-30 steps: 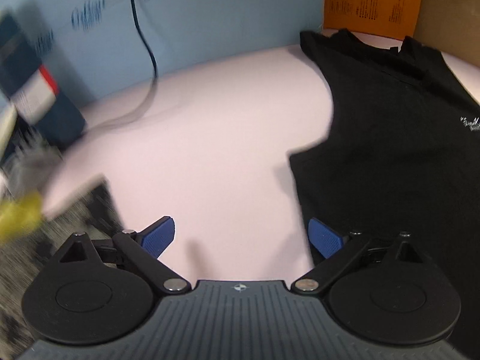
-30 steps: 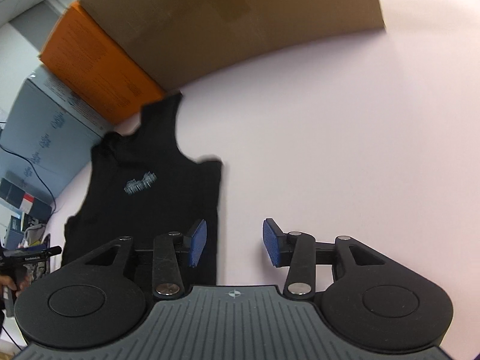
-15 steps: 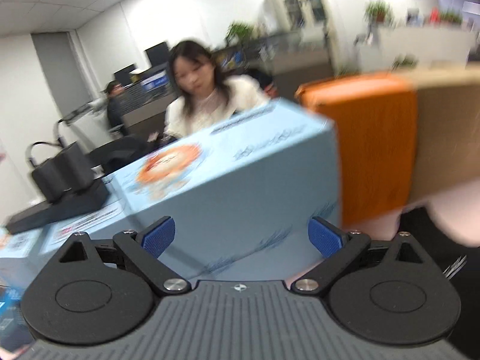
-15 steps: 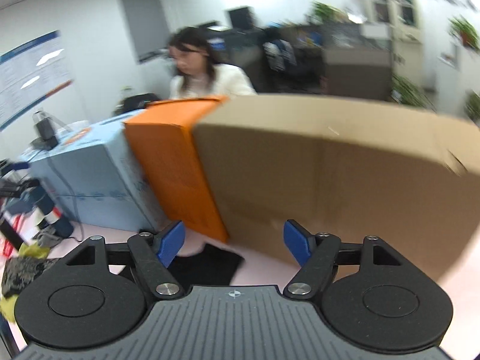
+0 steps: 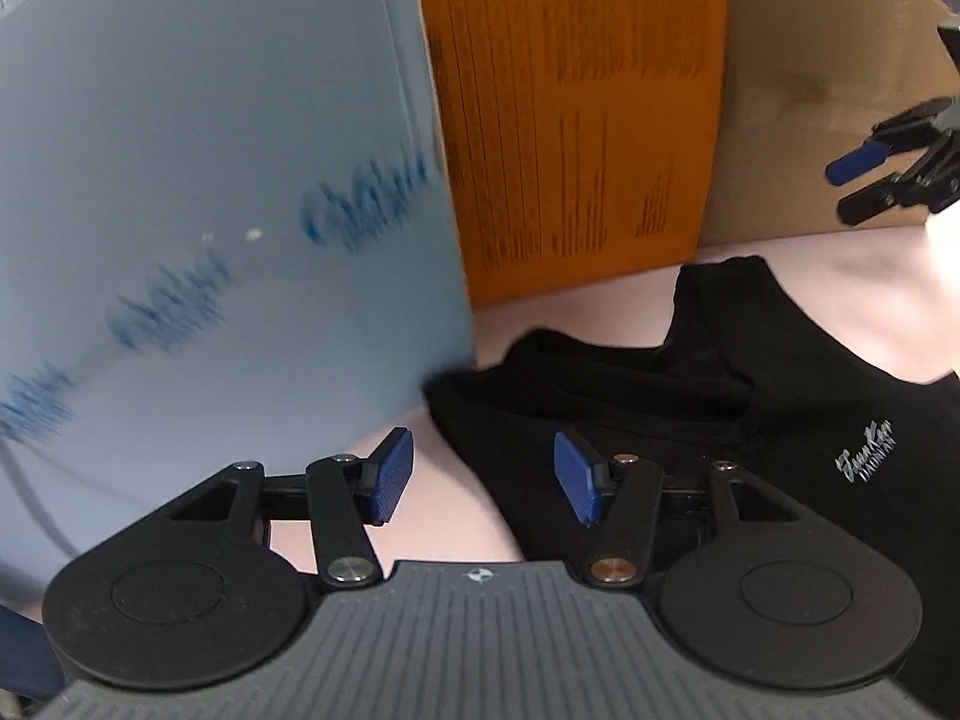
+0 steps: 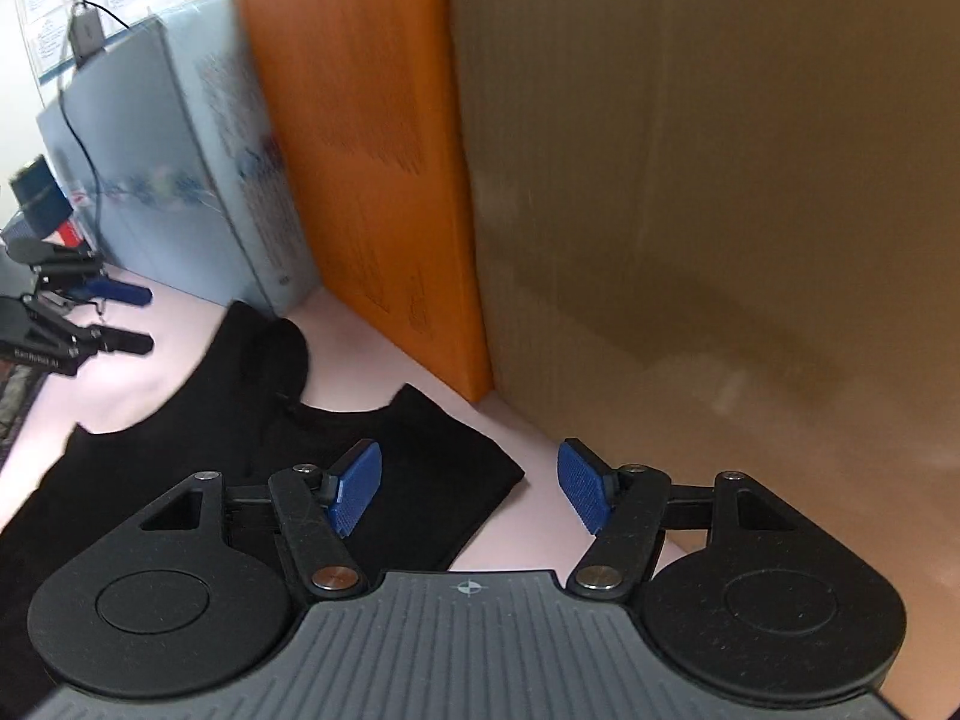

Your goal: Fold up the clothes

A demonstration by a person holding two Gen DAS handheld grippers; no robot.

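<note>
A black tank top [image 5: 780,420] with a small white logo lies flat on the pale pink table [image 5: 600,300], straps toward the boxes. My left gripper [image 5: 485,474] hovers at its left shoulder strap, jaws closing. The pads stand apart; one is over the table and the other over the fabric, gripping nothing. My right gripper [image 6: 470,492] hangs over the tank top's [image 6: 420,468] right shoulder strap, jaws closing a little, pads apart and not pressing cloth. Each view also catches the other tool: the right gripper [image 5: 840,189] at far right, the left gripper [image 6: 147,318] at far left.
Close behind the straps stand three boxes in a row: a light blue box [image 5: 210,180], an orange box [image 5: 570,120] and a brown cardboard box [image 6: 720,180]. A black cable [image 6: 84,138] hangs down the blue box. Clutter sits past the table's left edge.
Both cameras have swung from the garment's lower part, up past the office, down to its shoulder straps by the boxes. The left jaws are narrower than before; the right jaws are wider than a second ago.
</note>
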